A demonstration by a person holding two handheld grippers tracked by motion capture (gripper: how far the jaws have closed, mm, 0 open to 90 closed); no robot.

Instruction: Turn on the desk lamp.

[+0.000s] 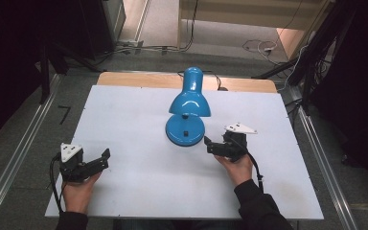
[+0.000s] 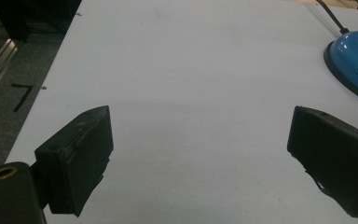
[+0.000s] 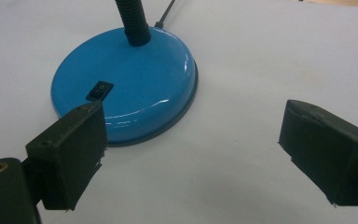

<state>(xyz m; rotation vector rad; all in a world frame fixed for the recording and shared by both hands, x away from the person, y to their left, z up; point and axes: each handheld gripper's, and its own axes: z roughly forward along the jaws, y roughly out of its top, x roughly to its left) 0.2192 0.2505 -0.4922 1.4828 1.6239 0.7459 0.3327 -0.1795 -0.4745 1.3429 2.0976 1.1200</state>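
Note:
A blue desk lamp (image 1: 189, 98) stands at the middle of the white table (image 1: 139, 182), its shade bent forward over its round base (image 1: 185, 130). My right gripper (image 1: 209, 144) is open just right of the base, held low over the table. In the right gripper view the base (image 3: 135, 79) with its black rocker switch (image 3: 99, 90) and black gooseneck (image 3: 131, 21) lies ahead on the left, and the left jaw overlaps the base's near edge. My left gripper (image 1: 104, 159) is open near the front left of the table, apart from the lamp base (image 2: 354, 60).
The lamp's black cord (image 3: 165, 14) runs off the back of the base. A wooden strip (image 1: 139, 79) edges the table's far side. Metal rails (image 1: 19, 158) and cables lie on the floor around it. Bare table surface (image 2: 191, 70) stretches ahead of my left gripper.

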